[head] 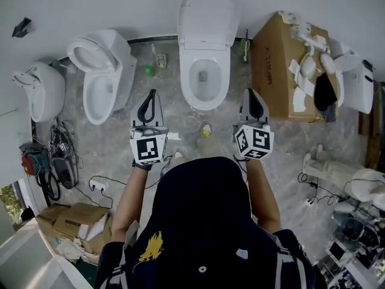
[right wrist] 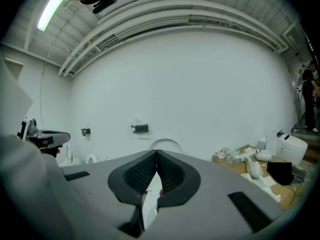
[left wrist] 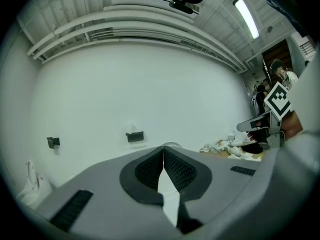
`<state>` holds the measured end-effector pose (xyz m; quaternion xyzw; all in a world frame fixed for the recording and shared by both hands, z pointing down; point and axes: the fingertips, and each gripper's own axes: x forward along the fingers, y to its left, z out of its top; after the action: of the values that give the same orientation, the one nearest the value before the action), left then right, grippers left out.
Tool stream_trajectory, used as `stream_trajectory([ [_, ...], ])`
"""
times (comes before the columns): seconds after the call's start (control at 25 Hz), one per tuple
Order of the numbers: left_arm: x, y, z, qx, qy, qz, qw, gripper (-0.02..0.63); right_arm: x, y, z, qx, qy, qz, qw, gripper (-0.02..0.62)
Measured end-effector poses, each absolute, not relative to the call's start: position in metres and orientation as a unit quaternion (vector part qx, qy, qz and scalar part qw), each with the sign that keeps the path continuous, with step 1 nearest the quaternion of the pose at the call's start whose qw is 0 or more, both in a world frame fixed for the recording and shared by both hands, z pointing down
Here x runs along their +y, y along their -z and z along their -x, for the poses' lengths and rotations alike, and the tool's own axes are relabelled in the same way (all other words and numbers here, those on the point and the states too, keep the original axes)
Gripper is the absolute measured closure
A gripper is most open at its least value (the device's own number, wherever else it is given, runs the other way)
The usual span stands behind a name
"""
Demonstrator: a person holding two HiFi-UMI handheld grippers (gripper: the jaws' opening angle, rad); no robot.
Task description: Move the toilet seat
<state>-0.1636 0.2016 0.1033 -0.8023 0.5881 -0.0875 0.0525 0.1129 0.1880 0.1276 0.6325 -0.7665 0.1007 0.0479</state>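
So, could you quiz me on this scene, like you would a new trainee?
1. True or false: the left gripper and the right gripper are both shut and hold nothing.
2. The lid of the middle toilet, just ahead of both grippers, is: A) raised upright, B) closed over the bowl, C) lying on the floor.
3. Fill in: to the right of that toilet stands a brown cardboard ____.

Key
1. True.
2. A.
3. box.
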Motion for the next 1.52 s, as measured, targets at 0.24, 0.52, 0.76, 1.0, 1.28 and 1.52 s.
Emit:
stream_trajectory([
  [0.24, 0.147, -0.101, 0.098, 0.595, 0.093, 0.797, 0.055, 0.586, 0.137, -0.147, -0.155, -0.786, -0.123, -0.604, 0.056, 0.568],
  [0.52, 0.114, -0.123, 0.099, 0.603, 0.079, 0.794, -0.001, 0.586, 0.101, -0.170, -0.166, -0.782, -0.149, -0.602, 0.065, 0.568],
  [0.76, 0.087, -0.153, 0.098, 0.603, 0.068, 0.794, -0.021, 0.586, 0.088, -0.195, -0.168, -0.767, -0.166, -0.616, 0.064, 0.568],
  [1.0, 0.079, -0.195, 0.092, 0.588, 0.082, 0.802, -0.064, 0.584, 0.099, -0.236, -0.173, -0.746, -0.199, -0.627, 0.101, 0.568],
  [1.28, 0.069, -0.297, 0.129, 0.593, 0.106, 0.786, -0.138, 0.584, 0.084, -0.324, -0.168, -0.724, -0.227, -0.636, 0.144, 0.568],
  [1.52, 0.073, -0.404, 0.125, 0.565, 0.192, 0.782, -0.179, 0.584, 0.078, -0.410, -0.174, -0.699, -0.259, -0.645, 0.168, 0.566],
])
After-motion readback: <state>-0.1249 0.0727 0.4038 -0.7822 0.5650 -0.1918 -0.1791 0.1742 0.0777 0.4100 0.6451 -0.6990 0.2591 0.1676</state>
